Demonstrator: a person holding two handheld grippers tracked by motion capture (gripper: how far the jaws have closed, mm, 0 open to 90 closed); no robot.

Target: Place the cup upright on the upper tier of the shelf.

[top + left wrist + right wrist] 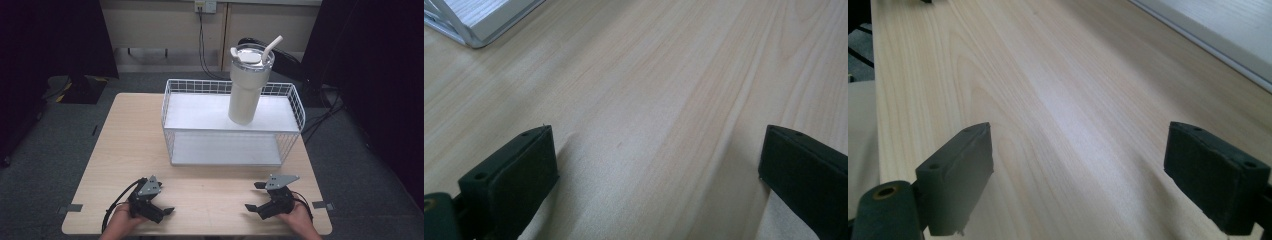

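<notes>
A cream tumbler [247, 87] with a clear lid and a bent straw stands upright on the top shelf of a white wire rack [200, 112] at the back of the wooden table [130, 145]. Near the front edge, my left gripper [165, 200] rests low over the wood, held in a hand, its jaws wide apart and empty. My right gripper [253, 196] sits opposite it, also open and empty. In the left gripper view, the left gripper [659, 170] has bare wood between its black pads. The right gripper [1078, 175] has the same.
The rack's front corner [474, 20] lies ahead of the left gripper, and its white base edge [1228, 30] runs along the far right of the right gripper view. Bare wood separates the grippers from the rack. Grey carpet and cables surround the table.
</notes>
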